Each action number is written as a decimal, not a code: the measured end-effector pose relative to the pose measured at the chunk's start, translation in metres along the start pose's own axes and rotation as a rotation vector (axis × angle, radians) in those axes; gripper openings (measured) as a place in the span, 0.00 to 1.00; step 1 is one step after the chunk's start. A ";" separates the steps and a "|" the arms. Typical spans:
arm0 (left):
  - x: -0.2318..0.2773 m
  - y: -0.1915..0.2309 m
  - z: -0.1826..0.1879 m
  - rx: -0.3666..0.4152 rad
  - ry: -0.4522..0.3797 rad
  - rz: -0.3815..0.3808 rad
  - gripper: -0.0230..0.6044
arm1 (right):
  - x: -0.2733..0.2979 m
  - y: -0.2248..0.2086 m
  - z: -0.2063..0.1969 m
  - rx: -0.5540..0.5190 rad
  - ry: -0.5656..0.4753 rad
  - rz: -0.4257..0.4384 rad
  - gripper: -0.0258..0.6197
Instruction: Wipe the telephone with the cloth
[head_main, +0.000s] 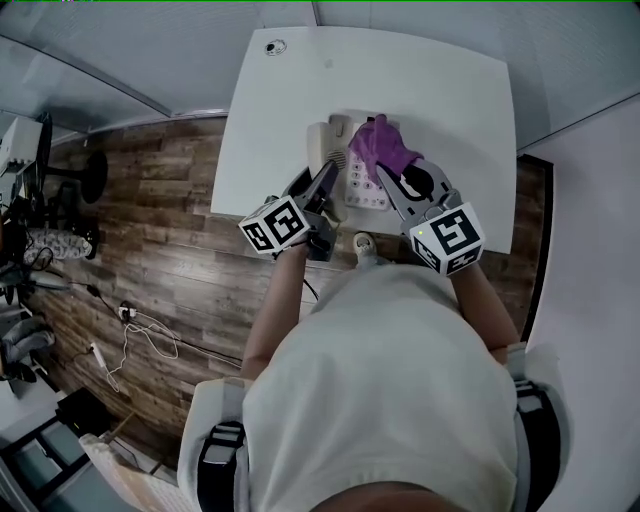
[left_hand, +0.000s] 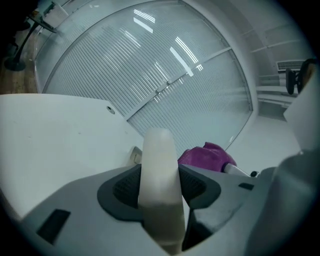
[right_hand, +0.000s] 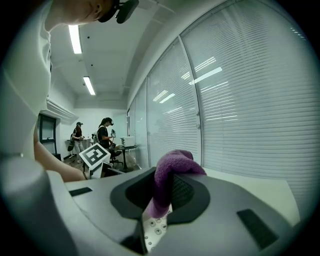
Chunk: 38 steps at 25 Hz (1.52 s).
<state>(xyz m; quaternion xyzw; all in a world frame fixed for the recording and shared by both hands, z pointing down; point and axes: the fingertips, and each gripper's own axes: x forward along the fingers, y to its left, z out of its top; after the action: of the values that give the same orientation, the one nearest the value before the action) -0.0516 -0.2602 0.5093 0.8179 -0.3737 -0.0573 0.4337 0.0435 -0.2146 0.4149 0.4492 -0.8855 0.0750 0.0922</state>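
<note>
A white telephone (head_main: 362, 185) stands near the front edge of the white table (head_main: 450, 110). Its cream handset (head_main: 321, 148) runs along the phone's left side, and my left gripper (head_main: 327, 178) is shut on it. In the left gripper view the handset (left_hand: 159, 175) fills the gap between the jaws. My right gripper (head_main: 386, 176) is shut on a purple cloth (head_main: 381, 146) that lies bunched over the phone's top. The right gripper view has the cloth (right_hand: 170, 172) pinched between the jaws, with the keypad (right_hand: 154, 227) just beneath. The cloth (left_hand: 207, 156) also peeks past the handset.
A small round fitting (head_main: 276, 47) is set in the table's far left corner. A small white object (head_main: 362, 243) sits at the table's front edge. Ribbed glass walls (left_hand: 165, 65) close in behind the table. Wood floor with cables (head_main: 140, 335) lies left. Two people (right_hand: 105, 132) stand far off.
</note>
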 end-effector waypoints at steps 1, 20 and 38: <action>0.004 0.001 -0.001 0.006 0.008 0.007 0.40 | 0.000 -0.004 0.000 0.005 -0.001 -0.004 0.14; 0.053 0.025 -0.014 0.181 0.151 0.222 0.40 | 0.009 -0.046 0.003 0.055 -0.018 -0.015 0.14; 0.067 0.034 -0.025 0.368 0.191 0.356 0.40 | 0.023 -0.054 0.002 0.076 -0.012 0.021 0.14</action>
<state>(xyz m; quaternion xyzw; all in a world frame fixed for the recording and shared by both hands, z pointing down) -0.0128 -0.3000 0.5657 0.8059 -0.4732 0.1664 0.3145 0.0739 -0.2646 0.4208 0.4434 -0.8872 0.1069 0.0690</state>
